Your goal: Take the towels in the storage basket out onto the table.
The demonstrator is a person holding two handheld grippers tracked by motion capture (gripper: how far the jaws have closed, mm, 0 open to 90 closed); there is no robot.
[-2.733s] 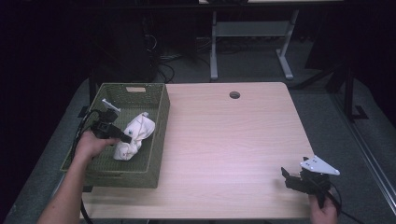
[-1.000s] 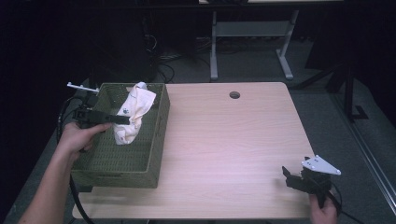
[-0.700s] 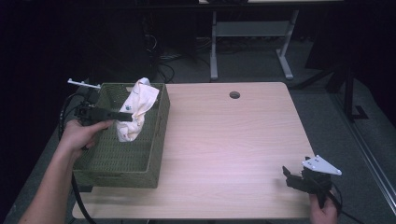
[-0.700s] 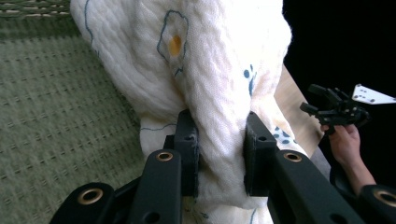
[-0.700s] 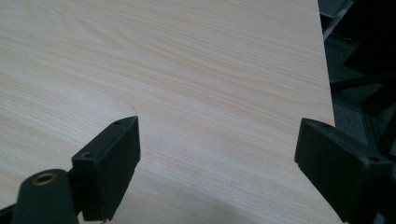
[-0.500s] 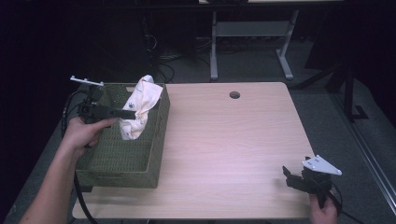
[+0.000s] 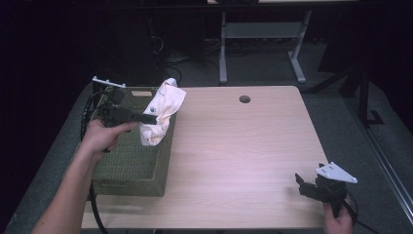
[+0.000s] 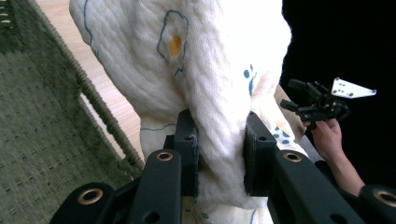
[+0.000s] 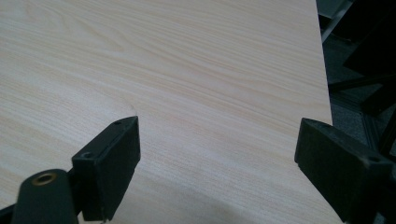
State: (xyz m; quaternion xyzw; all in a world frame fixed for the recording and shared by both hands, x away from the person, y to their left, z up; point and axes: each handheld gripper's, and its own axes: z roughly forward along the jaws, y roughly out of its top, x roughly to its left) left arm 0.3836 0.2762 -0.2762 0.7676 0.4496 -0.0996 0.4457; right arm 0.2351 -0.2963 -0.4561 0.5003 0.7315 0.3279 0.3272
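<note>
A white quilted cloth (image 7: 161, 112) with small blue and yellow prints hangs above the right wall of the green woven basket (image 7: 131, 161). My left gripper (image 7: 151, 117) is shut on it; in the left gripper view the cloth (image 8: 201, 70) is bunched between the two black pads (image 8: 187, 154) and rises past them. At the table's front right corner my right gripper (image 7: 303, 186) rests low, held by a hand. Its jaws stand wide apart over bare wood in the right gripper view (image 9: 217, 163), with nothing between them.
The basket stands at the left edge of the light wooden table (image 7: 243, 151). A round cable hole (image 7: 244, 99) lies near the far edge. A grey table frame (image 7: 263, 34) stands on the dark floor behind. A black cable (image 7: 90, 112) trails from the left gripper.
The left gripper has lifted the cloth out of the basket and carried it up and to the right, over the basket's right wall. The right gripper has stayed put.
</note>
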